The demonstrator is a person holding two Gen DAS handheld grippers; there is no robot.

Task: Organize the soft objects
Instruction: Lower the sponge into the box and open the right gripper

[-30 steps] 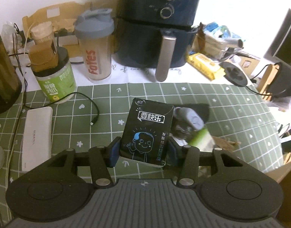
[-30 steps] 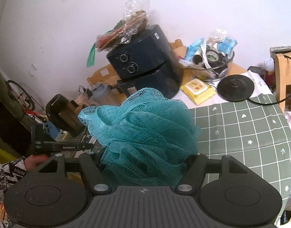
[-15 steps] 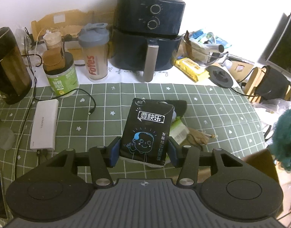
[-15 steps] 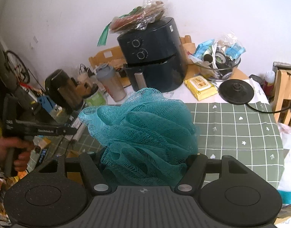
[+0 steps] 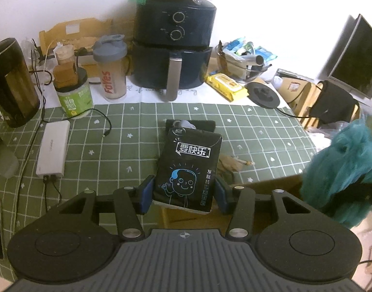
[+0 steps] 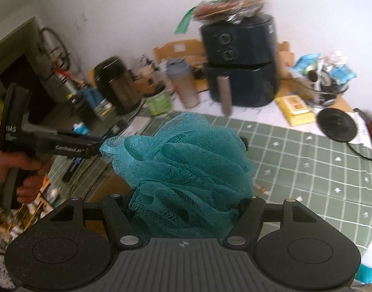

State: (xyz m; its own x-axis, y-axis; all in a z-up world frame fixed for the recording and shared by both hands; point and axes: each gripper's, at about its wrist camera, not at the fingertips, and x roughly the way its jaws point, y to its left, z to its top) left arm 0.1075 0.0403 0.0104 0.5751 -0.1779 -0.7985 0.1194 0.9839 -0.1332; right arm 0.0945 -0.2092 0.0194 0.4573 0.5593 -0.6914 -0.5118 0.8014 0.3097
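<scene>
My left gripper (image 5: 183, 194) is shut on a black tissue pack (image 5: 189, 168) with a blue cartoon face, held above the near edge of the green checked tablecloth (image 5: 113, 150). My right gripper (image 6: 186, 209) is shut on a teal mesh bath sponge (image 6: 183, 170), which also shows at the right of the left wrist view (image 5: 344, 170). A dark sock (image 5: 190, 124) lies on the cloth behind the pack. The left gripper's handle (image 6: 42, 141) and the hand holding it show at the left of the right wrist view.
A dark air fryer (image 5: 173, 48), a shaker bottle (image 5: 111, 70), a green-labelled jar (image 5: 74, 92) and a dark kettle (image 5: 11, 82) stand at the back. A white power bank (image 5: 53, 150) lies left. A cardboard box (image 5: 266, 187) sits below the pack at the table's near edge.
Both grippers have pulled back and up from the table, still holding their objects. The right gripper has swung left, bringing the sponge closer to the left gripper.
</scene>
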